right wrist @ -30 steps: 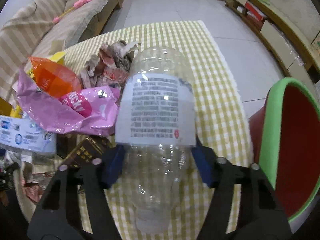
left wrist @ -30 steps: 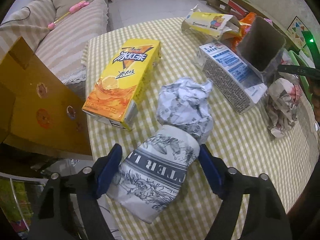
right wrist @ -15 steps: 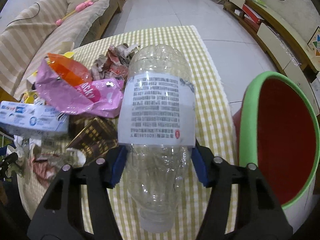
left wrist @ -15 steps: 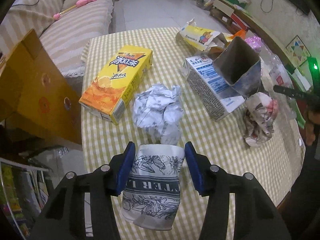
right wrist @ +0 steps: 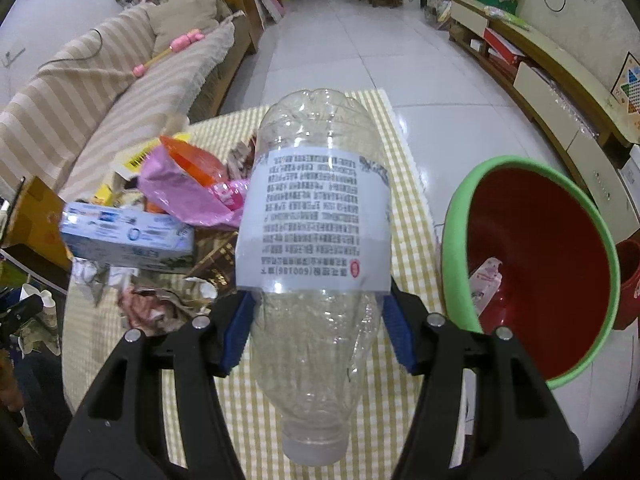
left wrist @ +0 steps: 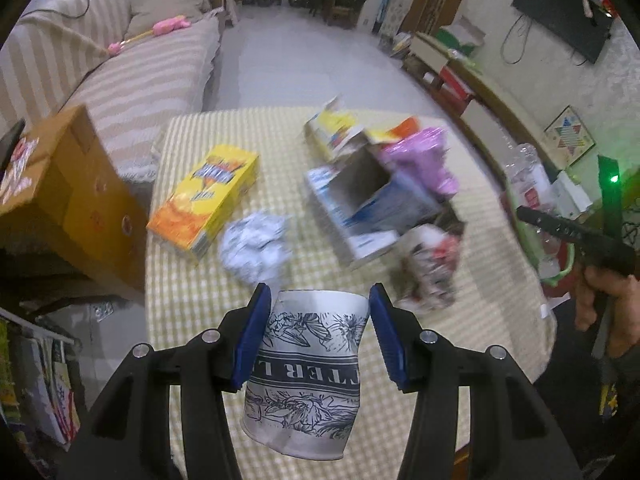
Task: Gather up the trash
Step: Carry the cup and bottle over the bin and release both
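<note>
My left gripper [left wrist: 318, 334] is shut on a white paper cup [left wrist: 308, 376] with dark printed drawings, held above the near edge of the checked table [left wrist: 200, 300]. My right gripper [right wrist: 316, 332] is shut on a clear plastic bottle [right wrist: 316, 240] with a white text label, cap end toward me, held above the table beside a red bin with a green rim [right wrist: 532, 268]. A scrap lies inside the bin. On the table lie a crumpled paper ball [left wrist: 256, 244], a yellow drink carton [left wrist: 204, 204], an open blue-white box [left wrist: 368, 204] and a pink wrapper [right wrist: 180, 196].
A cardboard box [left wrist: 68, 196] stands left of the table. A striped sofa [right wrist: 80, 100] lies behind. More crumpled wrappers [left wrist: 432, 264] sit at the table's right. The hand with the other gripper [left wrist: 600, 264] shows at the right in the left wrist view. Tiled floor [right wrist: 360, 52] lies beyond.
My left gripper closed on the paper cup and lifted it up and back from the table. My right gripper raised the bottle and moved it toward the red bin.
</note>
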Motion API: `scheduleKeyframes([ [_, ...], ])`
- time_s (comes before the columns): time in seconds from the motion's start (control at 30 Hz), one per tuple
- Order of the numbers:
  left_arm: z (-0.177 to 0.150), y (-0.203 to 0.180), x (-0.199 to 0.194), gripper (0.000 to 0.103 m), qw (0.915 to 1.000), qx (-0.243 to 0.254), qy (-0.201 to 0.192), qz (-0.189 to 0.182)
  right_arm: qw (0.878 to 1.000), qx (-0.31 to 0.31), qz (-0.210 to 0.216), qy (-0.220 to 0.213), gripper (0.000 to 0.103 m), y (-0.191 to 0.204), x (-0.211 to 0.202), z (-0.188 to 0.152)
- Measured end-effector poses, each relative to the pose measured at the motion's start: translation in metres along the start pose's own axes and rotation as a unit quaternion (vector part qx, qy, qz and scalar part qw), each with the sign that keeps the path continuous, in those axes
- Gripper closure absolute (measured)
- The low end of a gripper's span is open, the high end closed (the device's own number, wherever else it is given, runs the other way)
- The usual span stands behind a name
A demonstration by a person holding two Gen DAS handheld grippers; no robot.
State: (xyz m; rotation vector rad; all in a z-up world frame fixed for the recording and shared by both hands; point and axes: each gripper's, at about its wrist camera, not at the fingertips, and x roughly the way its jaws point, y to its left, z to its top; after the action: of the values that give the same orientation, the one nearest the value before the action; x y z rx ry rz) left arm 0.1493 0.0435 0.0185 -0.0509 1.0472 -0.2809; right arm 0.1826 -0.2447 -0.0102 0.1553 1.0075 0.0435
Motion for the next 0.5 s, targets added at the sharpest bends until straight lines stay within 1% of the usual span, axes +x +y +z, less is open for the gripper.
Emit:
scheduleKeyframes([
  [0.1, 0.010, -0.017, -0.008, 0.055, 0.9998, 0.010, -0.011, -0.013, 1.000, 0.004, 0.004, -0.012, 0.046, -0.003, -0.014, 0.000],
  [0.27, 0.030, -0.046, -0.011, 0.055, 0.9987, 0.029, -0.023, -0.035, 0.999, 0.013, 0.003, -0.030, 0.046, -0.017, -0.032, 0.001],
  [0.5, 0.059, -0.104, -0.006, 0.055, 0.9950, 0.067, -0.032, -0.067, 0.998, 0.043, -0.011, -0.051, 0.046, -0.055, -0.056, 0.000],
])
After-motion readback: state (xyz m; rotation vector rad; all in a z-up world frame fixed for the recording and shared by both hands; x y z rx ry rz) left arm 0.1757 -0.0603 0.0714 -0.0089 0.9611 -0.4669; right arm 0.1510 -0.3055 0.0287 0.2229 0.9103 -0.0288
